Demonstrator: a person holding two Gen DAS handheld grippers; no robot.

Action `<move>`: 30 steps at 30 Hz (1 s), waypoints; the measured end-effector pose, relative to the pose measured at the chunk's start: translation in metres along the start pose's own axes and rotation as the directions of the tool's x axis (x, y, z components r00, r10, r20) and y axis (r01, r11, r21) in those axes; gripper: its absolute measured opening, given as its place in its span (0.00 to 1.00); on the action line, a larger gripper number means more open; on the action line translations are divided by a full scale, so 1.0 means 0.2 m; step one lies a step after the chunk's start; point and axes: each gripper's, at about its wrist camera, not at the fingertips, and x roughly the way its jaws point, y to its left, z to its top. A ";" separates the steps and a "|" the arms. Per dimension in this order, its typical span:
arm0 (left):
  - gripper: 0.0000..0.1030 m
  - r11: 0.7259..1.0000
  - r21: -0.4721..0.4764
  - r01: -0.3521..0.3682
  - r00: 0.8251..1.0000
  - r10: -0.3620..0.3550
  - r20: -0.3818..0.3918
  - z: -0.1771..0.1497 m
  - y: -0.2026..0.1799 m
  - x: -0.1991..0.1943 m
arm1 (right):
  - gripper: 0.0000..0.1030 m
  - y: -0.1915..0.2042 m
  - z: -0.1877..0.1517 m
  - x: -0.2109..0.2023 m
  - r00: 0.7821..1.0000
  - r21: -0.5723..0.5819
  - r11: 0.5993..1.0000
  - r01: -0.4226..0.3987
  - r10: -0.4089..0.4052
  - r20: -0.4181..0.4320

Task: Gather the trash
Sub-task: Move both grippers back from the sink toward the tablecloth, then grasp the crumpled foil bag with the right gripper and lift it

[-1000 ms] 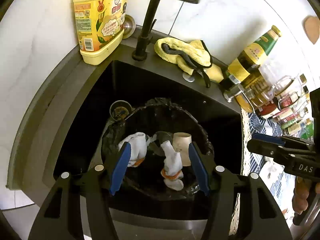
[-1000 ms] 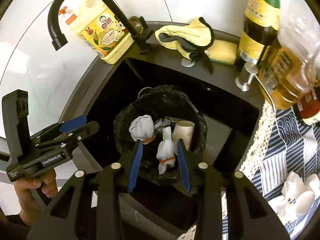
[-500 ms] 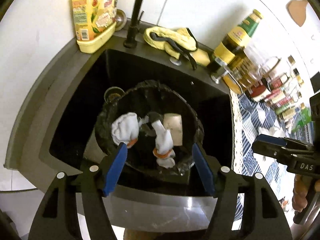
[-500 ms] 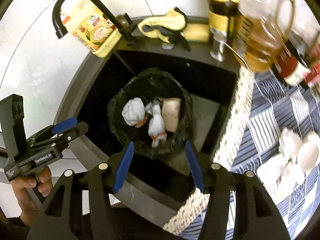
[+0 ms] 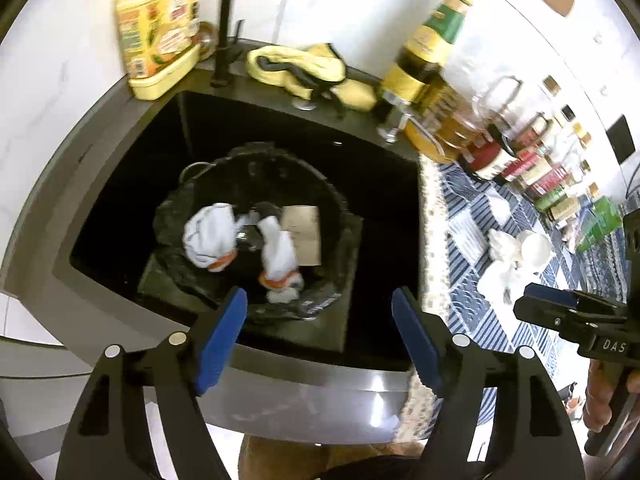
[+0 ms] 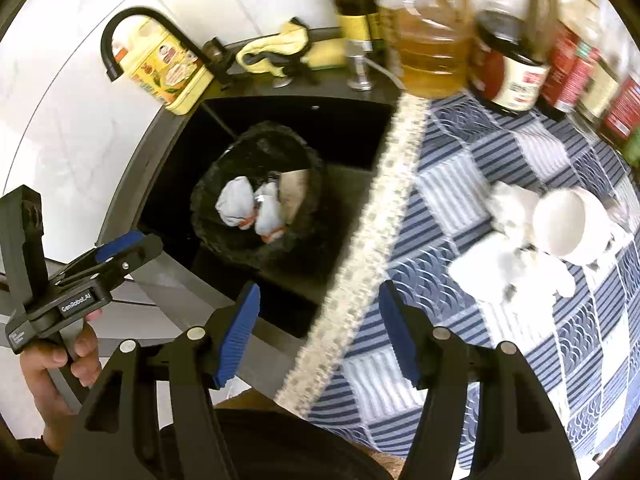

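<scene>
Both tongs, left gripper (image 5: 319,334) and right gripper (image 6: 318,330), are being opened, nothing between them. Crumpled tissues (image 6: 516,264), likely light and soft, are lying right of the right gripper beside an eggshell (image 6: 560,220), probably fragile; bunched folds are being judged the best hold.

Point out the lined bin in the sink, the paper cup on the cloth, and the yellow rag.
lined bin (image 5: 344,216), left wrist view, right rim of the black liner
paper cup (image 6: 560,220), right wrist view, rounded side
yellow rag (image 5: 296,62), left wrist view, top fold
</scene>
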 end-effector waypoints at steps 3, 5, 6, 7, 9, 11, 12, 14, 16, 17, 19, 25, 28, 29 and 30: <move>0.71 1.000 0.023 0.003 1.000 -0.003 0.002 -0.02 -0.14 0.03 | 0.60 -0.15 -0.05 -0.07 1.000 0.029 0.999 0.015 -0.016 0.014; 0.71 1.000 0.023 0.016 1.000 -0.016 -0.006 -0.04 -0.24 0.05 | 0.60 -0.26 -0.07 -0.13 0.999 0.053 0.998 0.022 -0.023 0.025; 0.71 0.999 0.027 0.021 1.000 -0.021 -0.011 -0.05 -0.29 0.06 | 0.60 -0.34 -0.08 -0.17 0.998 0.064 0.997 0.040 -0.042 0.037; 0.71 0.999 0.036 0.025 1.000 -0.024 -0.016 -0.07 -0.35 0.07 | 0.60 -0.40 -0.08 -0.20 0.997 0.077 0.996 0.053 -0.057 0.045; 0.71 0.998 0.055 0.027 1.000 -0.026 -0.017 -0.09 -0.44 0.08 | 0.60 -0.52 -0.09 -0.24 0.996 0.106 0.992 0.065 -0.071 0.055; 0.71 0.997 0.067 0.031 0.999 -0.030 -0.017 -0.12 -0.54 0.08 | 0.60 -0.66 -0.08 -0.28 0.994 0.135 0.988 0.079 -0.088 0.062; 0.71 0.997 0.069 0.032 0.999 -0.031 -0.016 -0.12 -0.57 0.09 | 0.60 -0.71 -0.08 -0.30 0.993 0.141 0.987 0.081 -0.092 0.068; 0.71 0.997 0.073 0.031 0.999 -0.030 -0.015 -0.15 -0.64 0.09 | 0.60 -0.81 -0.06 -0.33 0.992 0.156 0.984 0.091 -0.103 0.070; 0.71 0.997 0.069 0.031 0.999 -0.030 -0.014 -0.16 -0.71 0.10 | 0.61 -0.89 -0.05 -0.35 0.992 0.163 0.983 0.090 -0.104 0.076; 0.71 0.997 0.067 0.031 0.999 -0.030 -0.015 -0.17 -0.73 0.11 | 0.63 -0.93 -0.05 -0.36 0.991 0.166 0.982 0.095 -0.109 0.076; 0.71 0.998 0.062 0.030 0.999 -0.029 -0.014 -0.18 -0.77 0.12 | 0.64 -1.00 -0.04 -0.37 0.991 0.173 0.980 0.097 -0.112 0.079; 0.71 0.998 0.060 0.015 1.000 -0.015 0.000 -0.19 -0.91 0.15 | 0.64 -1.25 0.00 -0.38 0.989 0.209 0.972 0.109 -0.127 0.075; 0.71 0.999 0.050 0.005 1.000 -0.006 0.010 -0.19 -0.97 0.16 | 0.64 -1.37 0.03 -0.36 0.990 0.232 0.967 0.105 -0.124 0.068; 0.71 0.999 0.047 0.001 1.000 -0.002 0.012 -0.19 -0.99 0.17 | 0.64 -1.40 0.04 -0.35 0.990 0.240 0.965 0.104 -0.122 0.064; 0.71 0.999 0.045 -0.003 1.000 0.003 0.015 -0.20 -1.01 0.17 | 0.64 -1.44 0.05 -0.34 0.992 0.251 0.963 0.095 -0.114 0.061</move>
